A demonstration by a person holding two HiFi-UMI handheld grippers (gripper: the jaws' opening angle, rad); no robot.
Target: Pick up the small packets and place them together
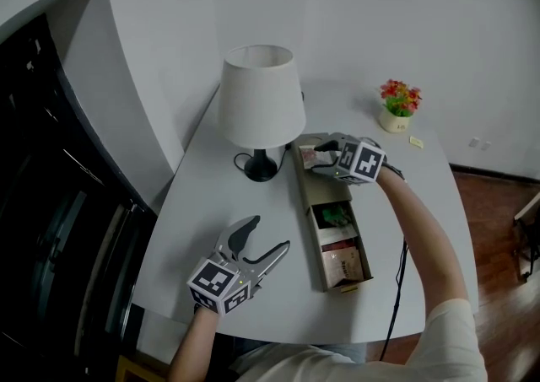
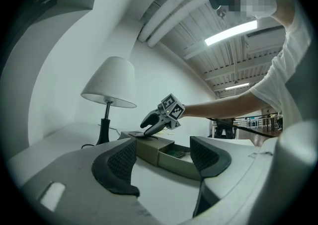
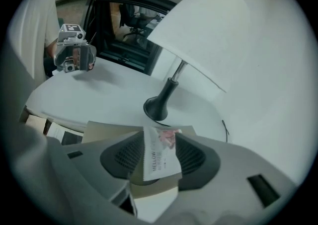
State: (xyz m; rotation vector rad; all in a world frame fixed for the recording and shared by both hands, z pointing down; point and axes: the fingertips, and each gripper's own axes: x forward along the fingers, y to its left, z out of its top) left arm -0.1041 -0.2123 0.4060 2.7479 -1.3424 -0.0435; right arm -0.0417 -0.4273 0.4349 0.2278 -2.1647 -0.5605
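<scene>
desk (image 1: pixel 211 203): one, white, rounded near edge, dark glass wall along its left side.

tools: two.
- left tool (image 1: pixel 270 233): near the front-left edge, resting on the desk. jaws stand apart, nothing between them. bare desk lies ahead of it as far as the lamp.
- right tool (image 1: pixel 316 157): at the far end of the box. jaws stand parted, with one packet (image 3: pixel 159 152) between the pads, its printed face toward the camera. the pads do not press it flat.

box (image 1: pixel 325 191): one, long and narrow, running from near the front edge toward the lamp. two open compartments at the near end; the far part has a flat closed top.
- near compartment: brown packets (image 1: pixel 342 262); count not clear.
- middle compartment: one green packet (image 1: pixel 336 216).
- far end: the white-and-pink packet in the right tool, over the closed top.

room: a wide bare area left of the box; a narrower bare strip on its right, crossed by the right forearm.

cable (image 1: pixel 396 287): one, black, hanging over the front-right edge.

lamp (image 1: pixel 261 102): one, white shade, black foot, just left of the box's far end.

pot (image 1: pixel 398 110): one, with red and yellow flowers, at the far right near the wall. one yellow note (image 1: pixel 416 142) lies beside it.
</scene>
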